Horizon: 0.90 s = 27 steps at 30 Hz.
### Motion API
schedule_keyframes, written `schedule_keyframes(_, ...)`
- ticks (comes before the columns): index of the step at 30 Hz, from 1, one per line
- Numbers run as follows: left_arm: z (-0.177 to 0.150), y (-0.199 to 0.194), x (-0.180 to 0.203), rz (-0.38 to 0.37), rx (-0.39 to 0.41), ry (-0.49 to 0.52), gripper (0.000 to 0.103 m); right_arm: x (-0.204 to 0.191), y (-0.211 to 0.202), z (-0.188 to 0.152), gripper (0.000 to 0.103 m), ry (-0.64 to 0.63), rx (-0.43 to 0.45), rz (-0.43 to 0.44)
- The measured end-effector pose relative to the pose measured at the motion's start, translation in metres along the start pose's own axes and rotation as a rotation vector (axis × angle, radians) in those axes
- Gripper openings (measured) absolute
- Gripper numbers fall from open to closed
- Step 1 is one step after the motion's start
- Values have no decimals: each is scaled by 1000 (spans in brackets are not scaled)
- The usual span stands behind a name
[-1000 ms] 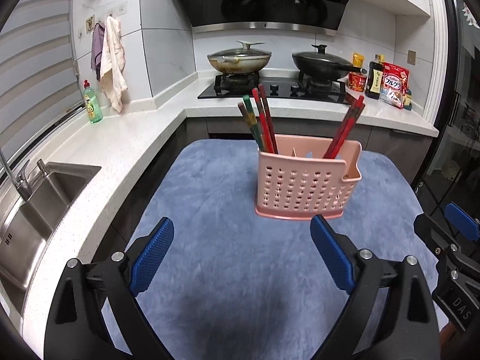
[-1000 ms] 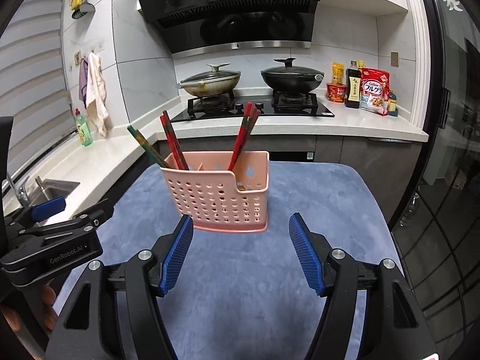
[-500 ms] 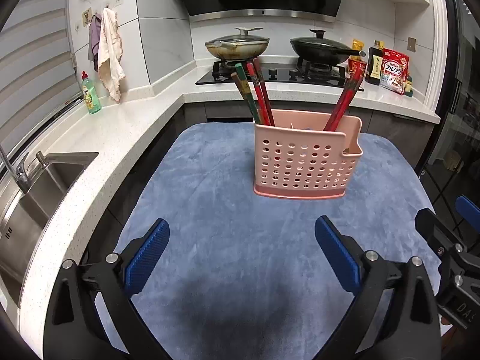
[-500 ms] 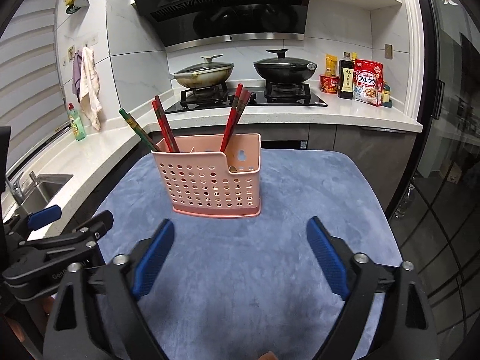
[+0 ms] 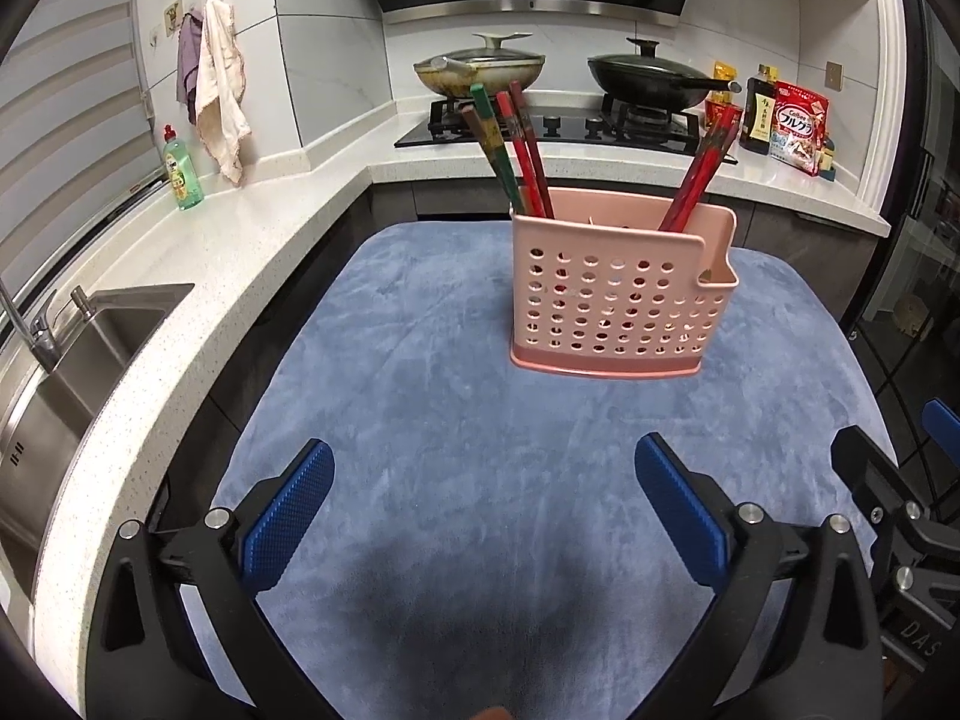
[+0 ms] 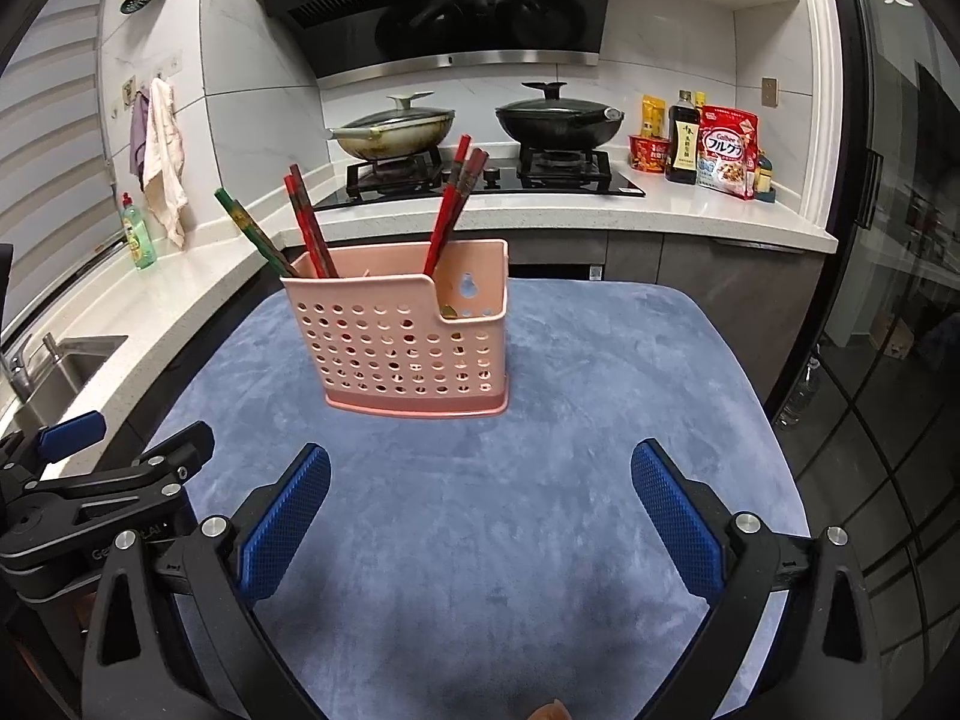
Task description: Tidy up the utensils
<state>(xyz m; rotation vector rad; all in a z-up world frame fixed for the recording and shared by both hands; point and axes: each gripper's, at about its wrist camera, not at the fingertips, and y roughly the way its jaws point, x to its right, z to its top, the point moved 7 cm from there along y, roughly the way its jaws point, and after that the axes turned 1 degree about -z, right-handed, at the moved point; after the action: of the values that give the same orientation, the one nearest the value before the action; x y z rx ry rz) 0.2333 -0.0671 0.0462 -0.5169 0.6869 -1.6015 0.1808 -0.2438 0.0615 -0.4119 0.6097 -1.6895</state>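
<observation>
A pink perforated utensil holder (image 5: 621,294) stands upright on a blue mat (image 5: 420,390). Red and green chopsticks (image 5: 510,144) lean out of its left end, and red ones (image 5: 699,171) out of its right. My left gripper (image 5: 483,462) hangs open over the mat, short of the holder, with nothing between its blue pads. In the right wrist view the holder (image 6: 408,342) sits ahead of my right gripper (image 6: 480,462). Its jaws are opening and nothing is between them. Each gripper shows at the edge of the other's view.
A white counter wraps the left and back, with a steel sink (image 5: 90,348) and a green soap bottle (image 5: 183,171). Two lidded pans (image 6: 558,120) sit on the hob behind. Food packets (image 6: 729,153) stand at the back right. A dark glass door lies to the right.
The right gripper's jaws have spread much wider and the left's slightly. Both grippers have drawn back from the holder, which now sits farther off and higher in both views.
</observation>
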Motion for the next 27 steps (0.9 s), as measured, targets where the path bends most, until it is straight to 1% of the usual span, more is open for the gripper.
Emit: schedule_keyframes(27, -4, 9, -2, 29, -20, 3, 96, -8, 8, -6, 96, -7, -22, -1)
